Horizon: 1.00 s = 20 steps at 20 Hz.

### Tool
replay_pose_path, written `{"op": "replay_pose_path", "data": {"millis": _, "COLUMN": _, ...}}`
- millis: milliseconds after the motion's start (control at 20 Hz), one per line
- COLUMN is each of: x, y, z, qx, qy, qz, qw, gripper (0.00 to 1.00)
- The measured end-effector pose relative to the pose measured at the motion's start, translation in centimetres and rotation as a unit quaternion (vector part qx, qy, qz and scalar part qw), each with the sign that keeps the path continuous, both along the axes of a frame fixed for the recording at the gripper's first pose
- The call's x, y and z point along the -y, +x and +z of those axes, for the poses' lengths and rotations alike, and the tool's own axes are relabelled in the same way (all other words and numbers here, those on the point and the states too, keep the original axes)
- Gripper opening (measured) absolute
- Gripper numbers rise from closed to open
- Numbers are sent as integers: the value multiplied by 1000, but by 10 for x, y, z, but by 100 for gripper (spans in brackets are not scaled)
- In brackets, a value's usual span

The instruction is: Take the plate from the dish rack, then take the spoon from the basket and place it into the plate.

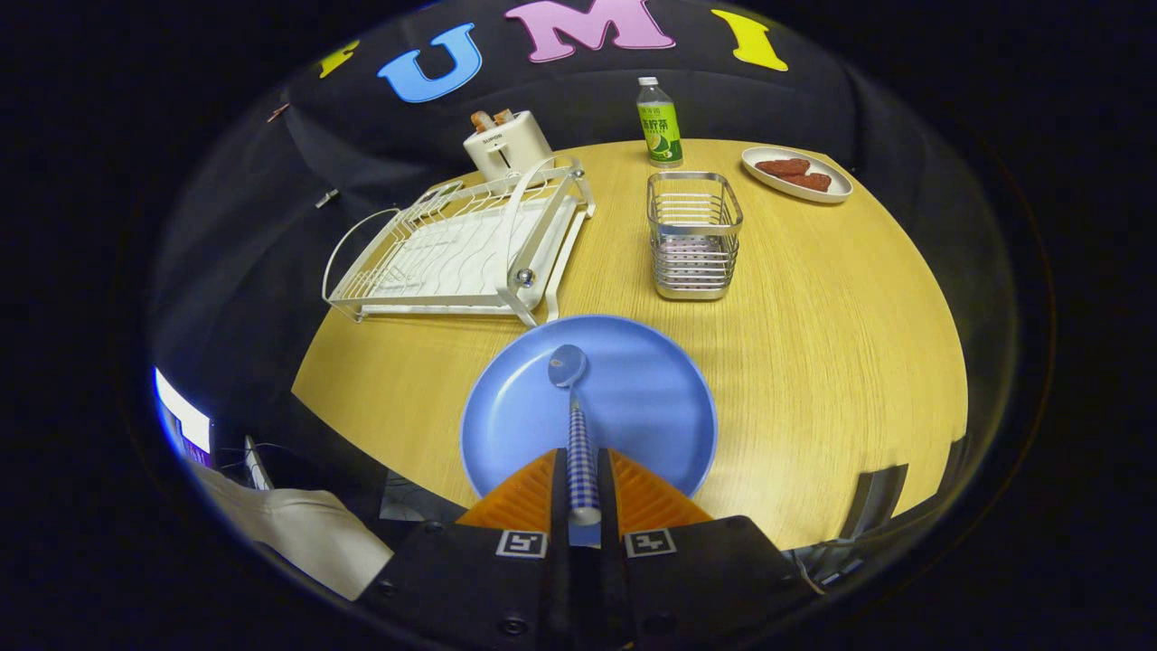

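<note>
Clamping the spoon (578,425) by its checked handle, the gripper (583,484) has both fingers pressed tight against it, the bowl of the spoon pointing forward and hanging over the middle of the blue plate (633,425). That plate sits flat on the wooden table (813,362), just ahead of the fingers. Beyond it to the left lies the white dish rack (461,249), and to the right stands the metal basket (693,235). Farther back there's a white toaster (506,143), a green-labelled bottle (660,122), and a small white dish (795,174) carrying reddish-brown pieces.
</note>
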<state>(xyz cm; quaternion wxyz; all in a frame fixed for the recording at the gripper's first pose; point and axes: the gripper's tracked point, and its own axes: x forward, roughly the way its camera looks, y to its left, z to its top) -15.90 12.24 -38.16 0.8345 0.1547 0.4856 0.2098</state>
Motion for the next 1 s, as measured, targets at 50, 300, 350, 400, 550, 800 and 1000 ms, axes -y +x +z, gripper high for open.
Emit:
{"op": "replay_pose_path", "data": {"millis": 50, "x": 1, "y": 1, "z": -3, "qx": 0, "qy": -4, "qz": 1, "qw": 1000, "gripper": 17}}
{"op": "replay_pose_path", "data": {"millis": 300, "x": 10, "y": 9, "z": -9, "qx": -1, "qy": -21, "qz": -16, "qw": 1000, "gripper": 25}}
{"op": "replay_pose_path", "data": {"millis": 350, "x": 10, "y": 12, "z": -9, "qx": -1, "qy": -19, "qz": -21, "qw": 1000, "gripper": 28}}
{"op": "replay_pose_path", "data": {"millis": 400, "x": 9, "y": 15, "z": -8, "qx": -1, "qy": -14, "qz": -26, "qw": 1000, "gripper": 31}}
{"op": "replay_pose_path", "data": {"millis": 550, "x": 5, "y": 22, "z": -5, "qx": 0, "qy": -3, "qz": -32, "qw": 999, "gripper": 44}}
{"op": "replay_pose_path", "data": {"millis": 800, "x": 1, "y": 25, "z": -3, "qx": -1, "qy": 6, "qz": -30, "qw": 1000, "gripper": 93}}
{"op": "replay_pose_path", "data": {"millis": 1000, "x": 0, "y": 30, "z": 3, "qx": -1, "qy": 20, "qz": -35, "qw": 999, "gripper": 98}}
